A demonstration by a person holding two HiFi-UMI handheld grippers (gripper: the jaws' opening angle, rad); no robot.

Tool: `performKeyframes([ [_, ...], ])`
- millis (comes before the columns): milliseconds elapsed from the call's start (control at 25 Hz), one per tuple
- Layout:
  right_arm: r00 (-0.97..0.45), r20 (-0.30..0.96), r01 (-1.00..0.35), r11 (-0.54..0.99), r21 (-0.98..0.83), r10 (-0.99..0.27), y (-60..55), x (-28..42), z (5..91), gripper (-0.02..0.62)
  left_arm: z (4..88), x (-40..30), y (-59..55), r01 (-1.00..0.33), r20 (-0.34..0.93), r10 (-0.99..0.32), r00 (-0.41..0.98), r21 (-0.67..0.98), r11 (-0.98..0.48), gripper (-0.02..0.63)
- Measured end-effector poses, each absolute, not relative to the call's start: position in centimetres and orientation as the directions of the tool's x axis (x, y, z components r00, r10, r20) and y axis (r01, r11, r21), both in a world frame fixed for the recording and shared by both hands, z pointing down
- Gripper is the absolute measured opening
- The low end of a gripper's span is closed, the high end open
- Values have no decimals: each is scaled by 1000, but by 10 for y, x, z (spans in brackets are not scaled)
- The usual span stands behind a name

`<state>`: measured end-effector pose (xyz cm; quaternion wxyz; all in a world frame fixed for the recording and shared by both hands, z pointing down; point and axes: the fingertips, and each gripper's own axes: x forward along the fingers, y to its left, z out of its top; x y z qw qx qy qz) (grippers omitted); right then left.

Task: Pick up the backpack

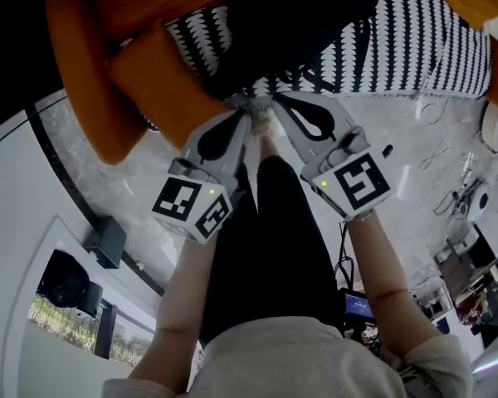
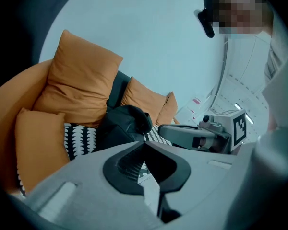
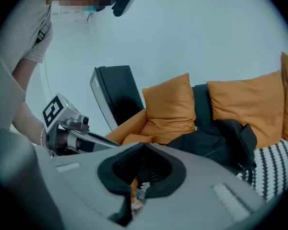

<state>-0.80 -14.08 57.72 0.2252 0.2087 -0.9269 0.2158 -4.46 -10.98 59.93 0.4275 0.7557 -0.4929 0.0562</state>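
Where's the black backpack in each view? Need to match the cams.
Head view: backpack at top centre, on the sofa.
Left gripper view: backpack left of centre, just above the jaws.
Right gripper view: backpack right of centre, below the orange cushions.
Shared landmark: the black-and-white patterned cover it lies on, also seen at and.

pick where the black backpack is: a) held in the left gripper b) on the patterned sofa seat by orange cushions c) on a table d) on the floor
b: the backpack rests on the black-and-white seat cover, against the orange cushions.
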Motion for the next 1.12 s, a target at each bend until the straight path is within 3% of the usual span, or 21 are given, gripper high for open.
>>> performKeyframes([
  [240, -766, 566, -512, 821, -253, -303, -153, 4, 605, 3, 620, -34, -110, -784, 517, -682, 518, 606, -135, 8],
  [560, -739, 610, -445, 886, -126, -285, -151, 5, 637, 5, 644, -38, -111, -780, 521, -676, 522, 612, -130, 8],
  [600, -733, 621, -443, 888, -123, -279, -151, 5, 643, 55, 648, -39, -111, -779, 525, -675, 519, 615, -121, 8],
  [640, -725, 633, -445, 886, -128, -273, -152, 6, 650, 180, 651, -40, -112, -778, 528, -674, 516, 619, -111, 8],
  [840, -688, 663, -425, 904, -41, -294, -164, 5, 672, 191, 661, -42, -116, -774, 527, -674, 517, 624, -107, 8],
  [960, -641, 721, -349, 937, 32, -264, -163, 0, 687, 246, 668, -47, -118, -778, 541, -672, 506, 623, -85, 8],
  [1120, -586, 743, -280, 942, 188, -323, -169, -4, 697, 258, 666, -52, -127, -797, 530, -706, 470, 598, -82, 8],
])
